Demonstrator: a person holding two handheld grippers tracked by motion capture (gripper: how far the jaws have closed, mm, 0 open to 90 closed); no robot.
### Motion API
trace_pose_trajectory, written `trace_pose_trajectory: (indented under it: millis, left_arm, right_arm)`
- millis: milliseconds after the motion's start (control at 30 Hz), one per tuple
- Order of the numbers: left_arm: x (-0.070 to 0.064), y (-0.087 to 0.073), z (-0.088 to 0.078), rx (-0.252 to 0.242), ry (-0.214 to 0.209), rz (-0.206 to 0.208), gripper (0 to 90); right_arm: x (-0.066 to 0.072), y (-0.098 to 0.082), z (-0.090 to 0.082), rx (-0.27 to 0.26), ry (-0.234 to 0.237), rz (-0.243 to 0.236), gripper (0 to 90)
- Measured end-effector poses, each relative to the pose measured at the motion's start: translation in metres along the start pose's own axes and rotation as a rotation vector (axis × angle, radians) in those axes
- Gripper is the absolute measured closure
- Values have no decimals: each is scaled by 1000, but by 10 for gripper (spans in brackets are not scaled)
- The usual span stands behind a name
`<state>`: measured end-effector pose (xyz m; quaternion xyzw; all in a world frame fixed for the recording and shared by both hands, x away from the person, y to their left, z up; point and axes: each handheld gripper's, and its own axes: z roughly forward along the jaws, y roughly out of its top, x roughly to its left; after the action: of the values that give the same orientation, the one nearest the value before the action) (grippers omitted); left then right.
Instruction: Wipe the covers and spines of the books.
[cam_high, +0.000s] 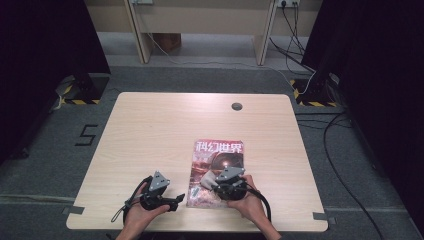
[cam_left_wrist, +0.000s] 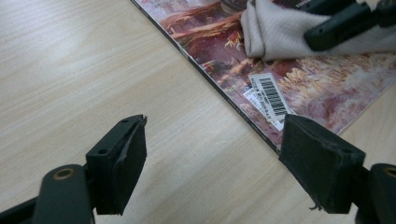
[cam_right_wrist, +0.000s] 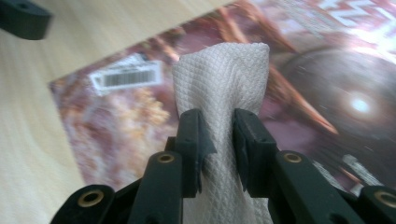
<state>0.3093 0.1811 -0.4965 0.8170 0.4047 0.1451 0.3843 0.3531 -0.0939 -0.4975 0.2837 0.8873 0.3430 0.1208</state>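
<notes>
I'm working in what looks like a lab recording booth: a bare wooden table (cam_high: 150, 145) on grey carpet, black curtains (cam_high: 45, 40) either side, hazard-taped stand bases (cam_high: 80, 92), cables (cam_high: 345, 165) trailing across the floor.

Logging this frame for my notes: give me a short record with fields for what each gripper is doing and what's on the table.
left gripper: open, nothing between its jaws, over bare table beside the magazine's edge
right gripper: shut on a white cloth, held over the magazine
magazine: lies flat, cover up, barcode sticker near its corner
table: light wood
</notes>
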Motion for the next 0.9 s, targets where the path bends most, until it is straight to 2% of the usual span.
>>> trace_pose_trajectory:
  millis: [67,167,233,300,400,567,733,833,900]
  left_arm:
    - [0,1,0,-5,-1,0,224]
    - [0,0,0,-2,1,1,225]
    - [1,1,-1,-7,2,-4,224]
    - [6,3,-2,-16,13,-17,222]
    - [14,3,-4,-17,36,-39,221]
    - [20,2,-6,-23,50,-59,220]
    - [22,1,-7,-30,62,-70,219]
    - [22,1,-9,-36,68,-73,220]
    - [23,2,-9,-37,68,-71,220]
  right_arm:
    - [-10,-4,-4,3,-30,18,727]
    - [-30,-11,-10,1,-86,70,727]
    - [-41,-15,-13,-9,-98,116,729]
    - [-42,-13,-10,-17,-102,133,724]
    - [-34,-5,-2,-13,-109,94,722]
    - [-2,16,16,-7,-36,18,722]
    - [30,25,25,-14,42,-49,721]
    - [43,26,26,-12,75,-82,721]
    - [48,26,26,-15,81,-83,721]
